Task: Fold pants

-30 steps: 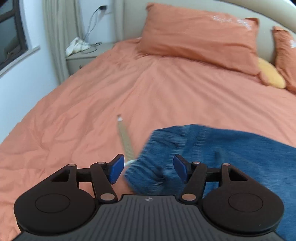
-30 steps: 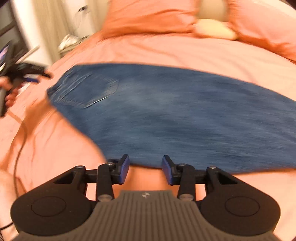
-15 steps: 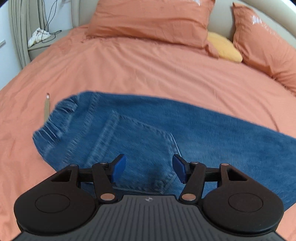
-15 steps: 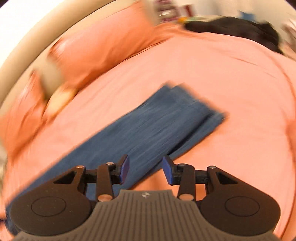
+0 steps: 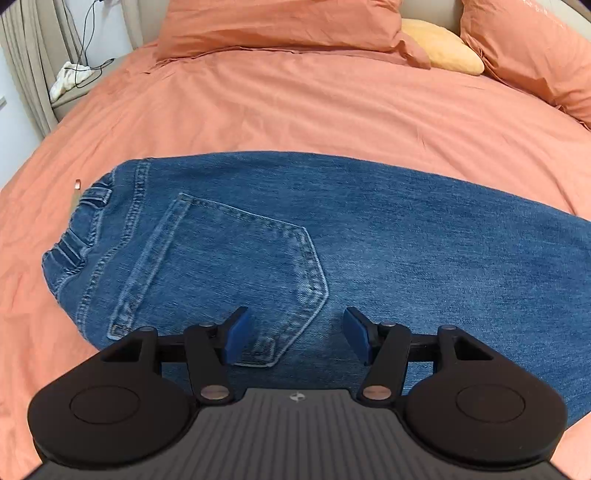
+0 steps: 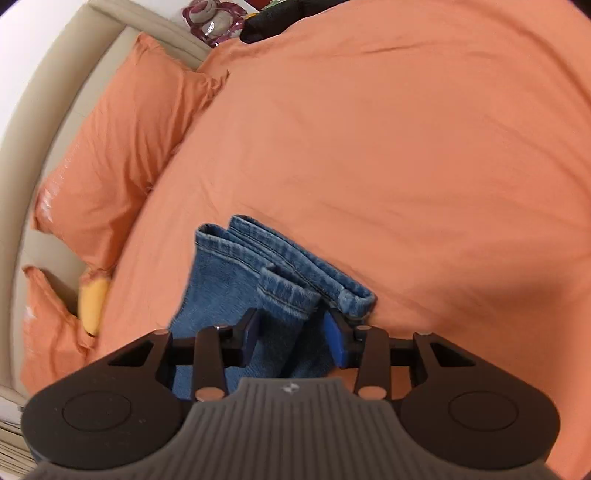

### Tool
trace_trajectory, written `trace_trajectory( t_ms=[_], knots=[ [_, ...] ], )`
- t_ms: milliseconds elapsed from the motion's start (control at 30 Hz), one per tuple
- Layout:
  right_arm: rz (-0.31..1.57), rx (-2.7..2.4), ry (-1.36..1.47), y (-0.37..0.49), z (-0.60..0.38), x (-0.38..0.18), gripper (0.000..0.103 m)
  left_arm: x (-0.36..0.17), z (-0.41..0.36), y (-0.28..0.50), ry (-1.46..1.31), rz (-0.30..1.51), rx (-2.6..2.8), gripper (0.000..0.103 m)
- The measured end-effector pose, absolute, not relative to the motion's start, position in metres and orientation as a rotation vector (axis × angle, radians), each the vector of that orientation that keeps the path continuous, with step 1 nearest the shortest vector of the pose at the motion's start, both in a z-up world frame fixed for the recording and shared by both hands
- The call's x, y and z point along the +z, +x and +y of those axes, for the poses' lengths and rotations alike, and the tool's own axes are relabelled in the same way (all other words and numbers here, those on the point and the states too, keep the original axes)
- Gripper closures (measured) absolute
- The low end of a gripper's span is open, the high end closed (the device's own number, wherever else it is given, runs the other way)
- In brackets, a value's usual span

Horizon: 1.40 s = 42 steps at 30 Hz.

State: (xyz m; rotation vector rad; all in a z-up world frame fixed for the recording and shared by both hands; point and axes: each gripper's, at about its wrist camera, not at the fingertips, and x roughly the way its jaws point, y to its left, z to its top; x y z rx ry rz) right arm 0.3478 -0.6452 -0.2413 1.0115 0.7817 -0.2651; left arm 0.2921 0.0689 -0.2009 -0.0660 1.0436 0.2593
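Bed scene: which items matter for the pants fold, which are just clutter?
For the job:
- jeans, leg hems
- left tool, open
- right tool, open over the hems
- orange duvet

Lying about:
- orange pillows
- yellow cushion
- nightstand cable
- plush toy

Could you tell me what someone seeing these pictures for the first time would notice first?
The blue jeans stand out at once, laid lengthwise across the orange bedspread, back pocket up under the open left gripper. At the other end the open right gripper hangs right over the stacked leg hems. Orange pillows and a yellow cushion line the headboard.
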Motion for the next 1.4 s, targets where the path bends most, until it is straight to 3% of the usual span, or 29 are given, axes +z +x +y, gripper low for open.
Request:
trace_trajectory(
  t_ms=[33, 133, 300, 500, 567, 800, 900, 933, 1067, 1400],
  knots=[
    [0.775, -0.247, 1.011, 0.35, -0.646, -0.242, 0.096, -0.201, 0.067, 0.292, -0.064, 1.046, 0.256, 0.035],
    [0.75, -0.204, 0.978, 0.348, -0.646, -0.231, 0.103, -0.2, 0.065, 0.291, -0.069, 1.043, 0.252, 0.035],
    [0.627, -0.153, 0.782, 0.338, -0.632, -0.166, 0.103, -0.207, 0.068, 0.293, -0.075, 1.065, 0.25, 0.035],
    [0.767, -0.301, 0.763, 0.341, -0.64, -0.212, 0.103, -0.215, 0.07, 0.29, -0.091, 1.055, 0.217, 0.034],
    [0.8, -0.315, 0.758, 0.34, -0.64, -0.22, 0.103, -0.216, 0.069, 0.291, -0.075, 1.053, 0.2, 0.03],
    [0.84, -0.322, 0.64, 0.351, -0.626, -0.219, 0.103, -0.199, 0.057, 0.3, -0.032, 0.997, 0.133, 0.03],
    [0.804, -0.344, 0.505, 0.35, -0.615, -0.201, 0.071, -0.192, 0.045, 0.315, 0.013, 0.996, 0.079, 0.03],
    [0.786, -0.348, 0.463, 0.35, -0.612, -0.194, 0.068, -0.191, 0.041, 0.321, 0.031, 0.998, 0.068, 0.03],
    [0.743, -0.253, 0.441, 0.368, -0.604, -0.175, 0.064, -0.188, 0.032, 0.348, 0.113, 1.004, 0.021, 0.03],
    [0.884, -0.184, 0.292, 0.476, -0.583, -0.181, 0.064, -0.2, 0.004, 0.417, 0.426, 1.054, -0.263, 0.023]
  ],
)
